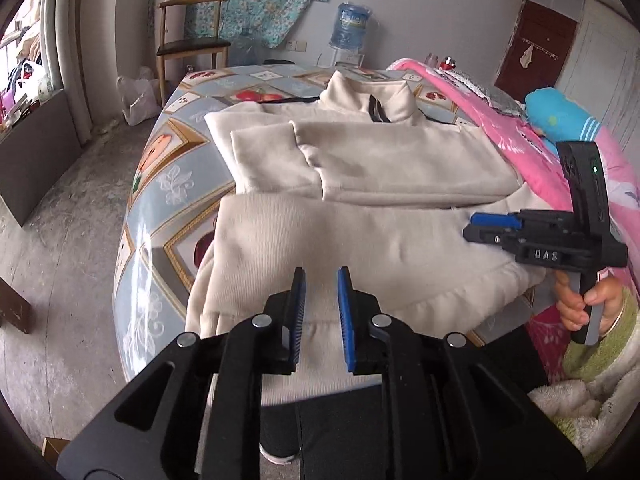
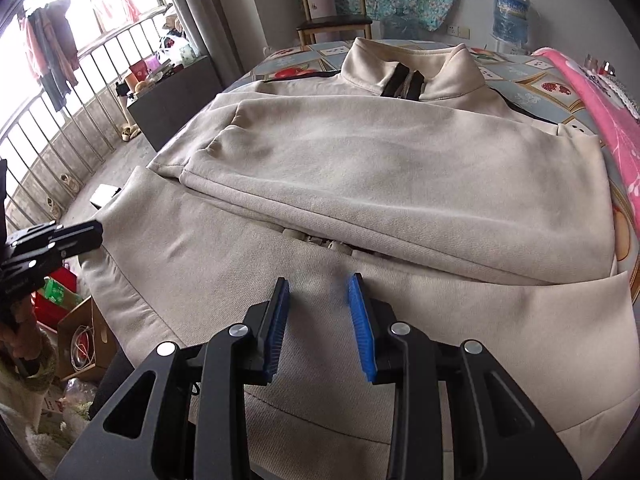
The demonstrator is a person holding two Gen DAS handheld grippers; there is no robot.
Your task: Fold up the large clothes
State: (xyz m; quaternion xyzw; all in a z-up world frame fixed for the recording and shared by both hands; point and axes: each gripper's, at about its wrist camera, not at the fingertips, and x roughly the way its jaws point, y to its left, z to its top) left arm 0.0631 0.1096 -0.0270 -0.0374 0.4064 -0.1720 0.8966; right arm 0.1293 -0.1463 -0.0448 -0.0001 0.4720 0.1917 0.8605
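Nearest the left wrist camera, the left hand-held gripper (image 1: pixel 321 276) hangs over the near hem of the cream zip-collar jacket (image 1: pixel 360 184), its blue pads slightly apart with nothing between them. The right hand-held gripper (image 2: pixel 319 284) stands likewise parted and empty above the jacket's lower panel. The jacket lies spread on the counter (image 1: pixel 160 184) with its fruit-print cloth, sleeves folded across the chest and collar at the far end, beside a pink blanket (image 1: pixel 516 140), with a wooden chair (image 1: pixel 192 40) beyond.
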